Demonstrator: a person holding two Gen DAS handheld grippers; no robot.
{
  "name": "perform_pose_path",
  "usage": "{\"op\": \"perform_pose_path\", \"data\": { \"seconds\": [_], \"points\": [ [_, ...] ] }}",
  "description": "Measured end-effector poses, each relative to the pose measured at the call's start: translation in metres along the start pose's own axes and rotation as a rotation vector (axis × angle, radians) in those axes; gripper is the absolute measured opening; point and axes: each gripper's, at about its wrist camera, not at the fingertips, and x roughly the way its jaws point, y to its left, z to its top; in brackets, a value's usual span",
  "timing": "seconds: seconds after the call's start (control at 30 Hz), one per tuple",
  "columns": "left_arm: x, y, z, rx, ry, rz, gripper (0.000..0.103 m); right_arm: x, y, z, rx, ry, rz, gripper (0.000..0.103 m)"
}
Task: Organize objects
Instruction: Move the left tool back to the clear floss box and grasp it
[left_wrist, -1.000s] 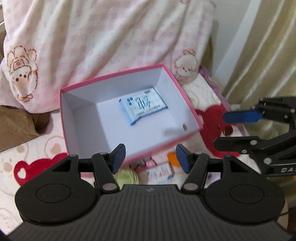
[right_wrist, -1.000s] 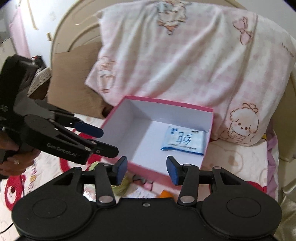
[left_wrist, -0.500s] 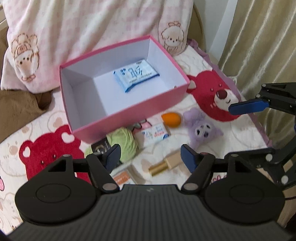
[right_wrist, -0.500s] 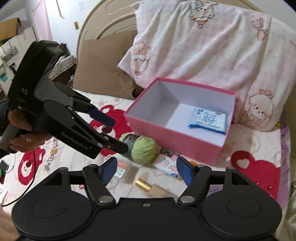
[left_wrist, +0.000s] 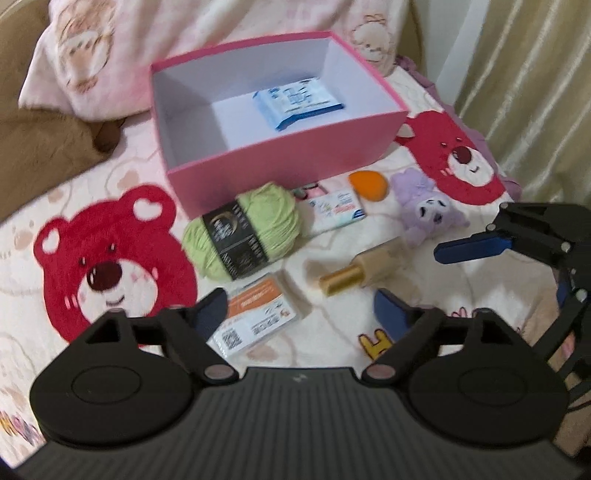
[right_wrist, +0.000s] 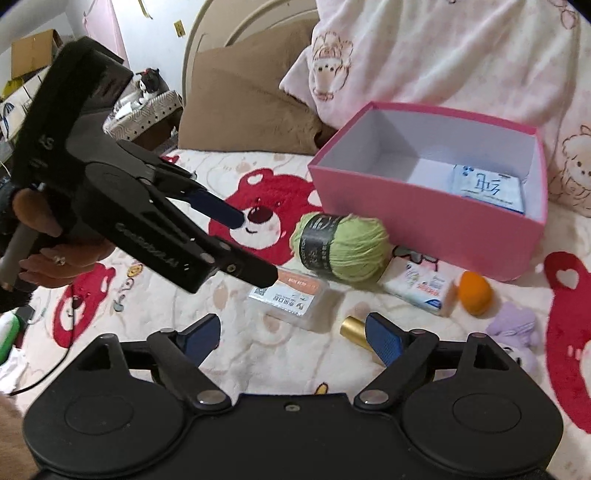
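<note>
Both tongs, left and right, have just been opening with nothing between them, hovering in front of the pink box, so next up is probably grabbing the loose stuff there.

Matt cardboard box; fuzzy wool yarn; glossy gold cap (probably metal); plush bedspread.

One pink box, two tissue packs, one yarn ball.

home bedroom. soft bedspread with red bear print, pink cartoon blanket heaped behind, brown pillow against curved cream headboard, beige curtain beside bed, cluttered side table with plush cat.
</note>
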Motion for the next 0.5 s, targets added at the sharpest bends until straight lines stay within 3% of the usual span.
{"op": "perform_pose_path", "data": {
  "seconds": [0.07, 0.13, 0.2, 0.5],
  "points": [
    [0.008, 0.012, -0.009, -0.048, -0.008, 0.003, 0.096, 0.012, 0.006, -0.001, -0.029, -0.022, -0.044, 0.088],
    [0.020, 0.023, -0.017, -0.077, -0.007, 0.010, 0.096, 0.025, 0.013, -0.003, -0.087, -0.056, -0.145, 0.088],
    [0.034, 0.035, -0.026, -0.117, 0.003, 0.025, 0.096, 0.038, 0.015, -0.004, -0.139, -0.067, -0.180, 0.088],
    [0.076, 0.069, -0.057, -0.246, -0.083, 0.027, 0.096, 0.095, 0.020, -0.014, -0.116, -0.025, -0.079, 0.088]
  ]
}}
